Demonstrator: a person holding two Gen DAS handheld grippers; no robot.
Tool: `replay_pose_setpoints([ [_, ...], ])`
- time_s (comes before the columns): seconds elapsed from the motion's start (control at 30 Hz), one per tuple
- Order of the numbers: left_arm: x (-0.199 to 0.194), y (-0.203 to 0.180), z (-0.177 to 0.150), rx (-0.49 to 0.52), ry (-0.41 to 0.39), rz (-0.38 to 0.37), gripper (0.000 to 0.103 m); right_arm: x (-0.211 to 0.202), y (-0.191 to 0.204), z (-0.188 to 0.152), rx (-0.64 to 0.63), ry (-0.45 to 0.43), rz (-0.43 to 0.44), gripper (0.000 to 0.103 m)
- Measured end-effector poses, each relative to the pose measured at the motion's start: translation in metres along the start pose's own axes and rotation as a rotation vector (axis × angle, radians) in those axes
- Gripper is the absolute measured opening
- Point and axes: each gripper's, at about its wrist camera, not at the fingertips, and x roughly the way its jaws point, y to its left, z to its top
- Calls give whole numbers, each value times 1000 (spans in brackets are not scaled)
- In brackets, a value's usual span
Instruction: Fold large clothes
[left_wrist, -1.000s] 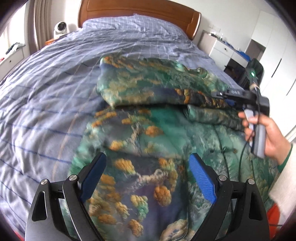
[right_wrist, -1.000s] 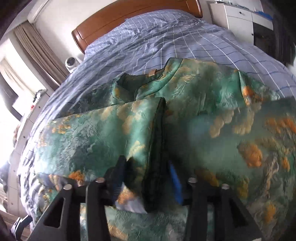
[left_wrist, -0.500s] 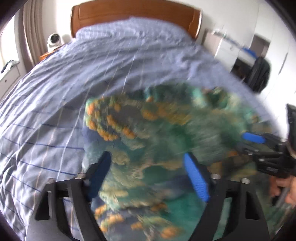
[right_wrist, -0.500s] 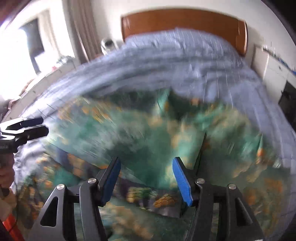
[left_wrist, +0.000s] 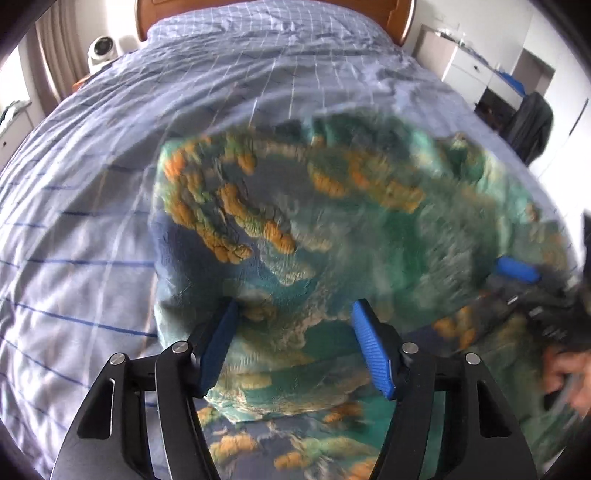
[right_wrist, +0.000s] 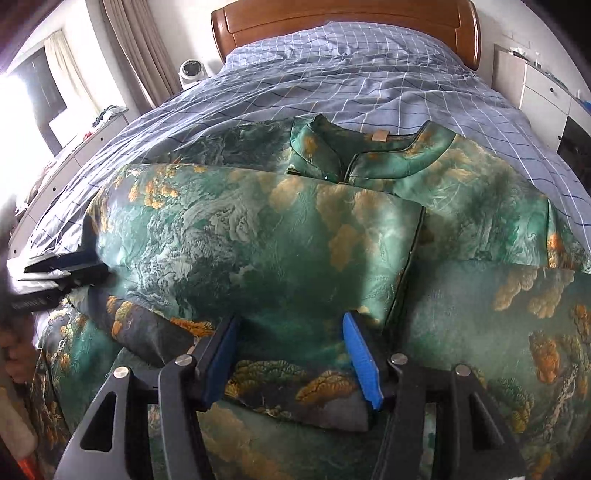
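Observation:
A large green garment with orange cloud patterns lies on the bed, its collar toward the headboard and a flap folded across its middle. My right gripper is open over the near edge of that flap, touching nothing I can see. My left gripper is open over the garment, which is motion-blurred in that view. The right gripper also shows at the right edge of the left wrist view, and the left gripper at the left edge of the right wrist view.
The blue checked bedspread covers the bed up to a wooden headboard. A white round camera stands at the back left. White drawers stand to the right, a curtain to the left.
The right gripper let go of the garment fold and opened. Both grippers swung to face the headboard, and a flap now lies folded across the garment's middle.

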Motion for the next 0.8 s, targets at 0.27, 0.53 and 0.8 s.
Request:
replay_pose_setpoints([
  [0.27, 18, -2, 59, -88, -115, -3, 78, -1, 1, -1, 11, -9, 9, 58],
  [0.53, 92, 26, 58, -182, -68, 10, 81, 0, -2, -4, 23, -28, 25, 58],
  [0.8, 87, 23, 54, -143, -66, 7, 82, 1, 0, -5, 16, -28, 18, 58],
])
